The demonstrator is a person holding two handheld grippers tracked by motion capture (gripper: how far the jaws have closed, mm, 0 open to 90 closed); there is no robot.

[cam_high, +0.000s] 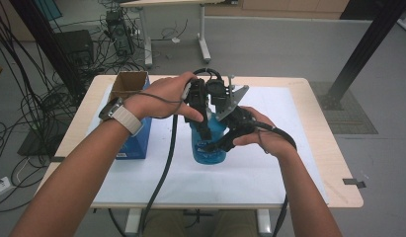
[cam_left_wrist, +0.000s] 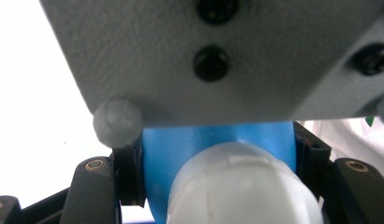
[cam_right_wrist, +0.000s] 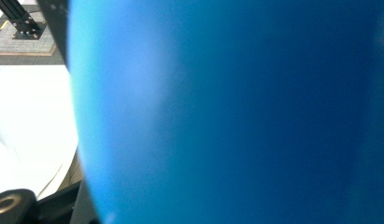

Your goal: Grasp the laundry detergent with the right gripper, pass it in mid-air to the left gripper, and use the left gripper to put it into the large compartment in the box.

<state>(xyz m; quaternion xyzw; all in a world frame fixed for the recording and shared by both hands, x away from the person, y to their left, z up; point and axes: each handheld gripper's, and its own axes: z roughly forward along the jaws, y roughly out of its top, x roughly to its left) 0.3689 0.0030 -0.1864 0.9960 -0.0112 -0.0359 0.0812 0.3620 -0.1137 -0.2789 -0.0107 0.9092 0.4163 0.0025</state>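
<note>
With the blue bottle (cam_high: 209,143) standing mid-table, the right gripper (cam_high: 225,140) clamps its body while the left gripper (cam_high: 203,126) closes on the white cap (cam_left_wrist: 241,186), likely the unscrewing step, needing a steady twist next.

A: What sits right in front of the right gripper's camera?
B: A blue bottle (cam_right_wrist: 236,112), very close and blurred, its rounded side running from top to bottom.
A: Anything to the left of it?
B: A white sheet (cam_right_wrist: 31,126) on the desk, brightly lit, and beyond it grey floor with the foot of a black frame (cam_right_wrist: 21,21).
A: And the gripper's fingers?
B: A black part with a brass screw (cam_right_wrist: 10,203) shows at the bottom left corner, beside the bottle's edge.
</note>
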